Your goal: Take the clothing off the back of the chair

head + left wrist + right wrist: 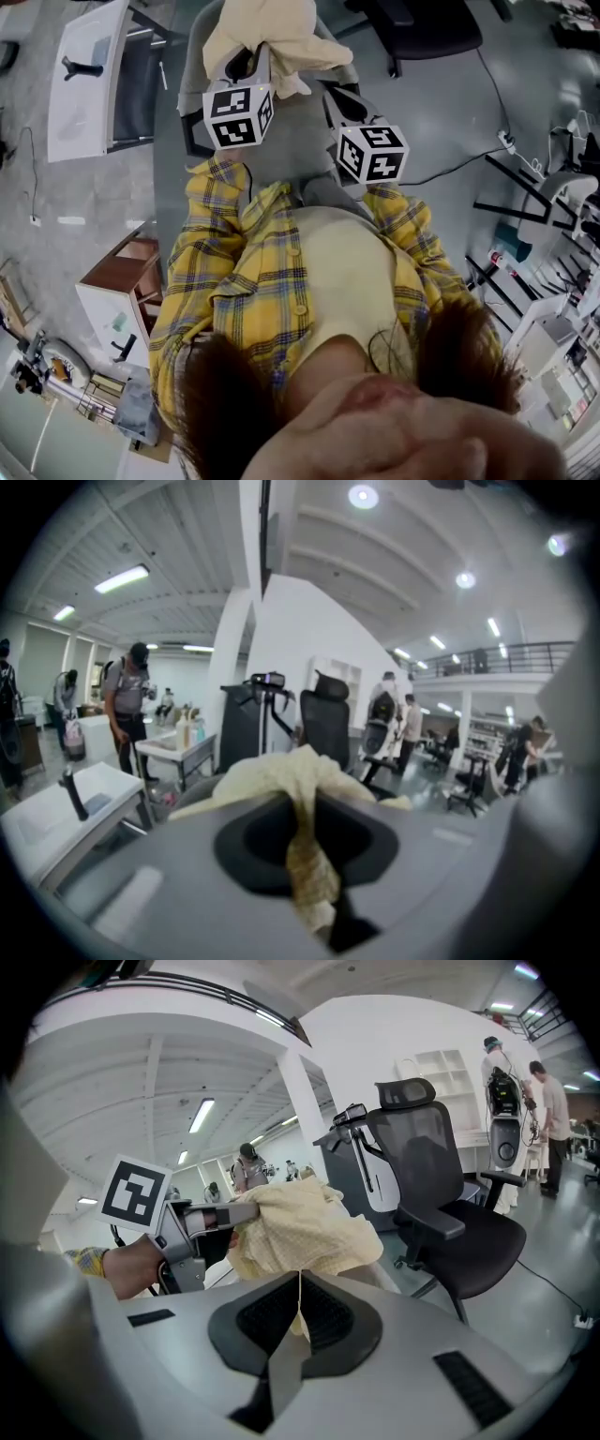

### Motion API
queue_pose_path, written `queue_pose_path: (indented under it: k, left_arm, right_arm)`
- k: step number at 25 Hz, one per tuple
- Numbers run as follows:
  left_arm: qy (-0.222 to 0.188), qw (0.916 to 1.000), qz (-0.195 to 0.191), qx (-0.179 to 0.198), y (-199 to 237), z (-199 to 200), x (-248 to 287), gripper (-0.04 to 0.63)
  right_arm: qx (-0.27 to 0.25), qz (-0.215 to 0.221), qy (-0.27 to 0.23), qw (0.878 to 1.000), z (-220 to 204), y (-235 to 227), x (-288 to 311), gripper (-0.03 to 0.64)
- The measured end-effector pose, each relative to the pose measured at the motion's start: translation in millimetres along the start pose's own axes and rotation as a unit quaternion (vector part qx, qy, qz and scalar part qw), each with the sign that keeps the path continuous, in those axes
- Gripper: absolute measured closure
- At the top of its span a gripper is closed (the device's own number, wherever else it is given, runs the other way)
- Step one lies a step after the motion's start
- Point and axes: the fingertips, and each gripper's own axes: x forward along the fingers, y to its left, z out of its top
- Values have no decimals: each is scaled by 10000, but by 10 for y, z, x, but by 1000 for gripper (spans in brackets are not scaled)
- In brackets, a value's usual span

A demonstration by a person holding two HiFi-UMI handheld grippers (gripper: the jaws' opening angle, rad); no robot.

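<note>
A pale yellow garment (272, 33) hangs lifted above the grey chair (291, 141) in front of me. My left gripper (251, 58) reaches into its left side and is shut on a bunched fold of it (305, 846), which runs down between the jaws. My right gripper (330, 94) sits lower on the right and is shut on a thin edge of the same garment (300, 1227). That edge drops as a narrow strip between its closed jaws (298, 1302). In the right gripper view my left gripper (202, 1222) shows beside the cloth.
A black office chair (422, 28) stands behind the grey one and looms close in the right gripper view (441, 1185). A white desk (89, 75) is at the left, a small wooden cabinet (127, 281) near my left side, and a cable (469, 159) crosses the floor. People (127, 705) stand farther off.
</note>
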Motion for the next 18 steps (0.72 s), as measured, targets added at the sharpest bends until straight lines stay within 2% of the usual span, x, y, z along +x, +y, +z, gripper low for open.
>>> queue_pose_path:
  k: [18]
  left_arm:
    - [-581, 9981, -132, 138, -124, 258, -1097, 541]
  right_arm:
    - [-228, -24, -430, 9988, 148, 324, -410, 601]
